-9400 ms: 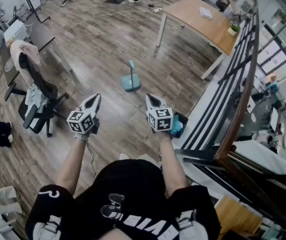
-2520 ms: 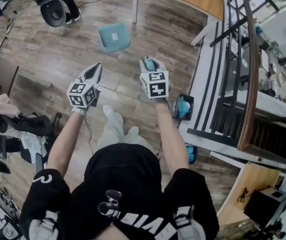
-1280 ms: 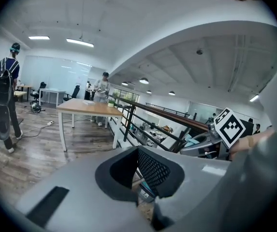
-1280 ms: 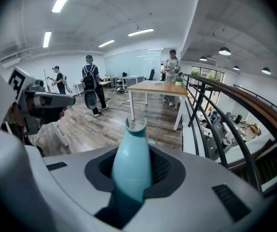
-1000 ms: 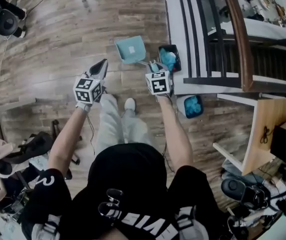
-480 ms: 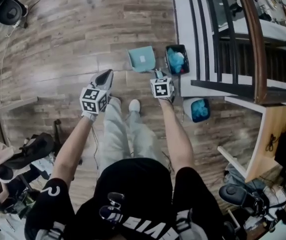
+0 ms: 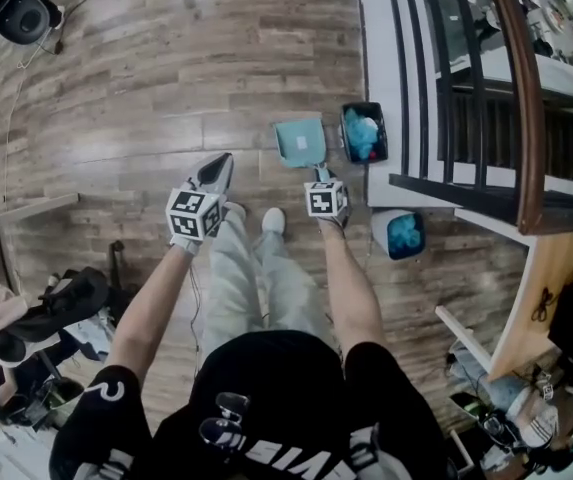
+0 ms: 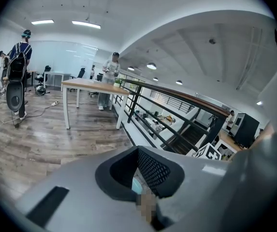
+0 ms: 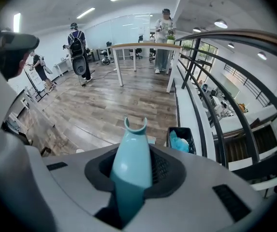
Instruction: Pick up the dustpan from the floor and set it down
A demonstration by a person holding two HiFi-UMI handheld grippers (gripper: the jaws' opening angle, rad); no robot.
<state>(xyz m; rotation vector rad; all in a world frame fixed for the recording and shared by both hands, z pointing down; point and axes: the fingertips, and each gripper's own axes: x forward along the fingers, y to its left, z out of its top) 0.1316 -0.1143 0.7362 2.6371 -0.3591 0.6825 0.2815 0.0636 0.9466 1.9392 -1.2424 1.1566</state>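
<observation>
The right gripper (image 7: 318, 175) is clamped on the handle (image 9: 131, 164) of the dustpan (image 7: 301, 140); the pan lies straight ahead of its jaws, low by the floor (image 7: 166, 108), just beside the bin (image 7: 345, 136); the left gripper (image 7: 216, 170), jaws together and empty, hovers farther off.

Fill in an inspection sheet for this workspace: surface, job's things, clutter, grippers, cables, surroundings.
Surface: wood-plank floor.
Job's things: teal dustpan, beside the black bin; cannot tell whether it touches the floor.
Clutter: black bin and a second bin, both holding blue material; chair draped in clothes.
Grippers: right gripper shut on the dustpan's handle; left gripper shut, empty.
Cables: one thin cable on the floor.
Surroundings: railing with stairs below; table and people farther off.
</observation>
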